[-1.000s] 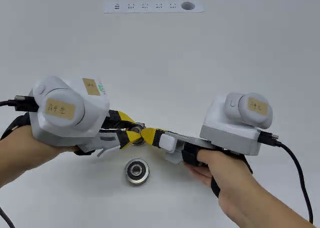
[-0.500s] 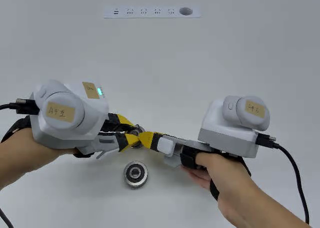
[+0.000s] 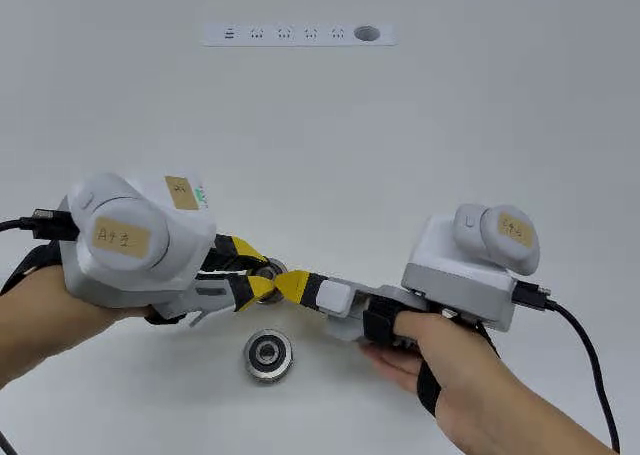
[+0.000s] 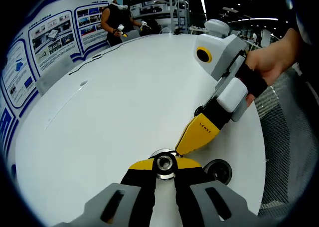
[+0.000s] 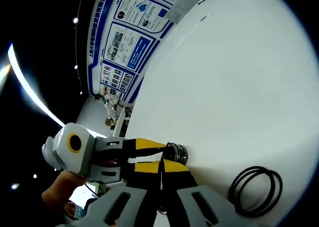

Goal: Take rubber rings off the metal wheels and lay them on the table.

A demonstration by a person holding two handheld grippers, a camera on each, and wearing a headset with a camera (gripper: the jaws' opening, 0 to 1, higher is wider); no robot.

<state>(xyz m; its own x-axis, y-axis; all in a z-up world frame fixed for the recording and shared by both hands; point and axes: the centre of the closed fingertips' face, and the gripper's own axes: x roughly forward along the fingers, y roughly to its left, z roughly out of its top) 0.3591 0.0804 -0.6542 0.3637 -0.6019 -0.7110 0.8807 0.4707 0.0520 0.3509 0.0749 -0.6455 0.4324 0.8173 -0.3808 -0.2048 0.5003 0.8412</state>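
Left tongs [image 4: 164, 167]: closed on the held wheel [image 4: 164, 162], pads clamping its two sides, the wheel lifted off the worktop [image 3: 400, 155]. The pads cover most of its rim; whether a rubber ring sits on it cannot be made out.

Right tongs [image 5: 161, 163]: jaws pressed together, with only a thin dark seam between the yellow pads. Their tips reach the held wheel from its 4 o'clock side in the head view. Whether they touch it, or pinch anything between them, is hidden by the pads.

Loose wheel [image 3: 268, 355]: flat on the worktop at 6 o'clock from the held wheel in the head view, apart from both tongs. It has a dark band round a bright hub; finer detail is too small to read.

Rings [image 5: 255, 189]: two thin black loops, overlapping, flat on the worktop at 4 o'clock from the right tongs in the right gripper view.

Left hand [image 3: 40, 310] and right hand [image 3: 450, 360]: each grips a tongs body from beneath, and both forearms are cut off by the frame edges.

Power strip [image 3: 298, 34]: at 12 o'clock, at the far end of the worktop.

Background: a person [image 4: 117, 17] and wall posters [image 5: 132, 42], text illegible.
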